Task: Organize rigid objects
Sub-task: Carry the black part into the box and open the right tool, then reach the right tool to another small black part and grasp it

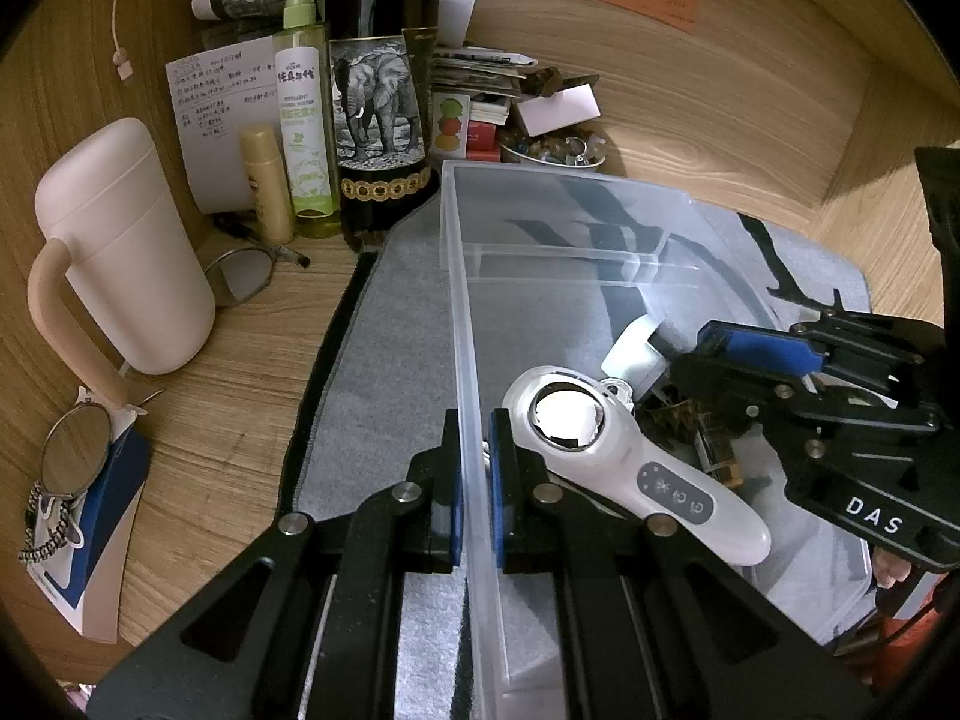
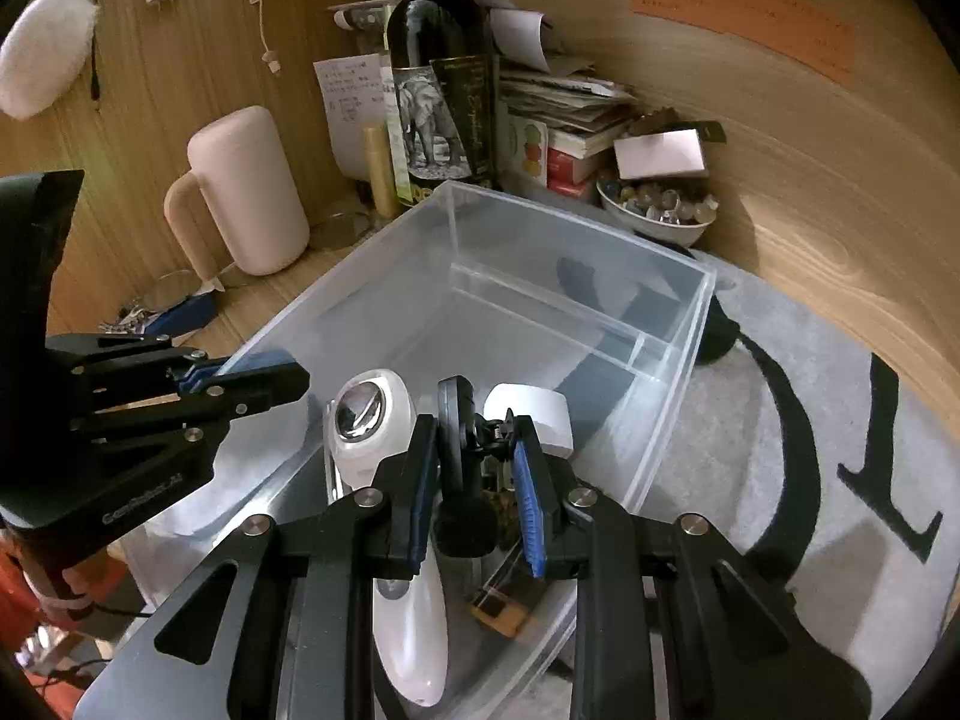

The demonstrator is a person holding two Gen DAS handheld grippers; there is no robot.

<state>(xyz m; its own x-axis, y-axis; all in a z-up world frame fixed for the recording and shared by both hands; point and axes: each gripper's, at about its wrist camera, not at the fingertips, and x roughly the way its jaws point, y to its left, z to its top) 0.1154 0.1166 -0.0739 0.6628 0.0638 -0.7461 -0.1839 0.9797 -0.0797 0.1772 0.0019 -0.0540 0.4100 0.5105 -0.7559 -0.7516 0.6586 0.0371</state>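
The left hand-held gripper (image 1: 477, 480) is pinched tight on the side wall of the clear plastic box (image 1: 474, 324). One pad sits outside the wall and one sits inside. I think it holds the box so it will not slide on the grey mat (image 1: 384, 324) while things go in.

The right hand-held gripper (image 2: 477, 480) is over the near end of the box. Its jaws are nearly closed, and a small black gadget (image 2: 459, 450) with a round top and a fat stem is between them. The pads look pressed on it, so it seems to be held and is likely on its way into the box.

Already lying in the box are a white hand-held device with a round shiny head (image 1: 606, 450), a white rounded block (image 1: 636, 354) and some small brown bits (image 2: 498, 606). The far part of the box, past the clear divider (image 2: 558, 312), has nothing in it.

The left view shows the grip on the wall up close. It also shows a green spray bottle (image 1: 303, 120), a pen, glasses and a round mirror (image 1: 75, 450) on the wooden worktop (image 1: 240, 408). It does not show the black gadget clearly.

The right view shows that gadget between the pads. It also shows more of the mat's black pattern and the bowl of glass marbles (image 2: 660, 210). Both views show the wine bottle with an elephant label (image 1: 378, 96) and the pink mug (image 1: 120, 246), which stand outside the box.
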